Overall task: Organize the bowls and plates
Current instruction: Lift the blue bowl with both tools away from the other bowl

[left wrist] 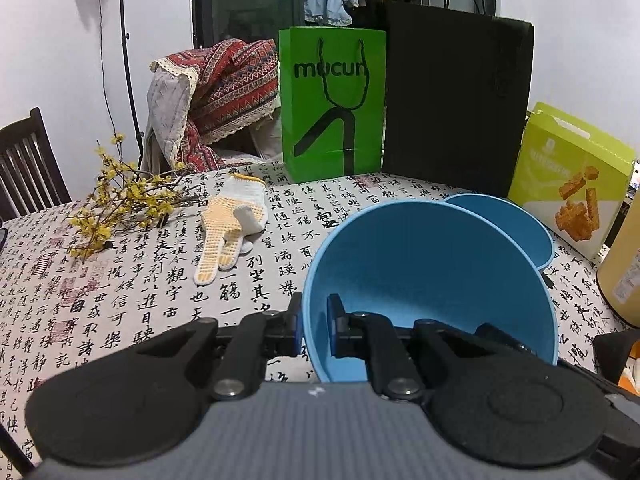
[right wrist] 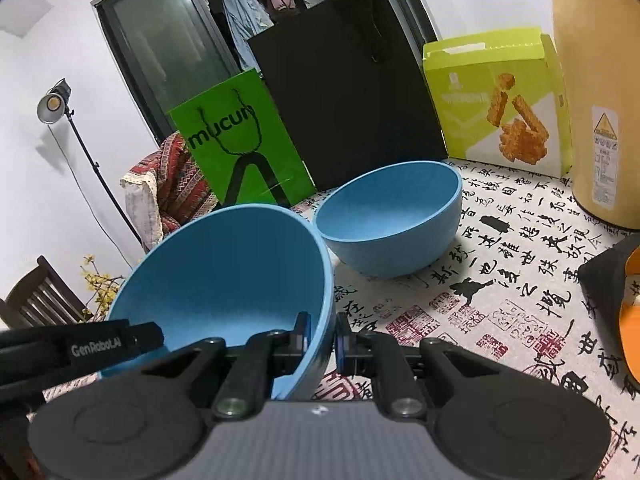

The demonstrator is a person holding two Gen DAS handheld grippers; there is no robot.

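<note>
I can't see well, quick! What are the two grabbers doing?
Left gripper: shut on the rim of the near blue bowl.
Right gripper: shut on the same bowl's other side.

matt smooth blue plastic bowl [left wrist: 432,272], printed cloth tablecloth [left wrist: 120,280], glossy green paper bag [left wrist: 334,104], knitted glove [left wrist: 232,220]

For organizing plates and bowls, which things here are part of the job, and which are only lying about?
Part of the job:
- held blue bowl, rim pinched by left gripper and right gripper
- second blue bowl on the table

Lying about:
- work glove
- yellow flowers
- green bag
- black bag
- snack box
</note>
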